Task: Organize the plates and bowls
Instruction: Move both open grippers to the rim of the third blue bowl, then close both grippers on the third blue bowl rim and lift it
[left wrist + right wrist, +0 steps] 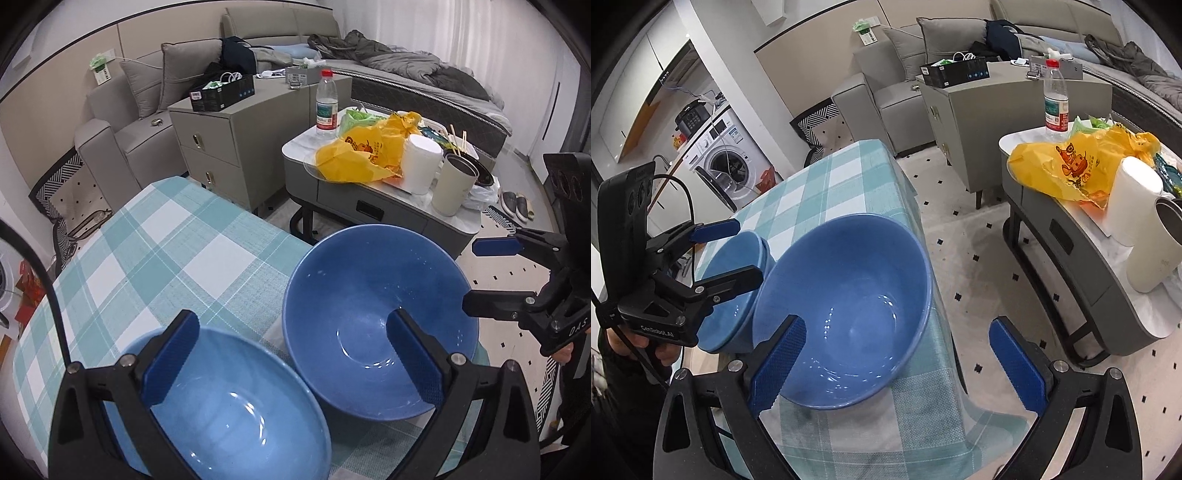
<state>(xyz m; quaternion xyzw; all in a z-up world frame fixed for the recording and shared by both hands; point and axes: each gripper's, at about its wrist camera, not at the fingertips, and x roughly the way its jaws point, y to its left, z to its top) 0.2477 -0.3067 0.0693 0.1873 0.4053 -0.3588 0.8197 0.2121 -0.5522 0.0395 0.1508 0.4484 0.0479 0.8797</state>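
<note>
— Checked teal cloth covers the counter (155, 258); behind it I see a sofa and a cluttered coffee table. Where are the bowls?

— Two sit side by side at the near end, rims just touching or nearly so: a dark blue bowl (376, 321) by the counter's right edge, a lighter blue bowl (229, 410) on its left.

— And my grippers?

— The left hand-held gripper (291, 363) is spread wide above both bowls, gripping nothing. The right hand-held gripper (897, 363) is likewise released, its left pad over the dark bowl's near rim.

— How will they handle?

— I judge them glazed ceramic: stiff, slick, breakable, fairly heavy. I'd pinch the rim wall firmly and nest them gently.
</note>
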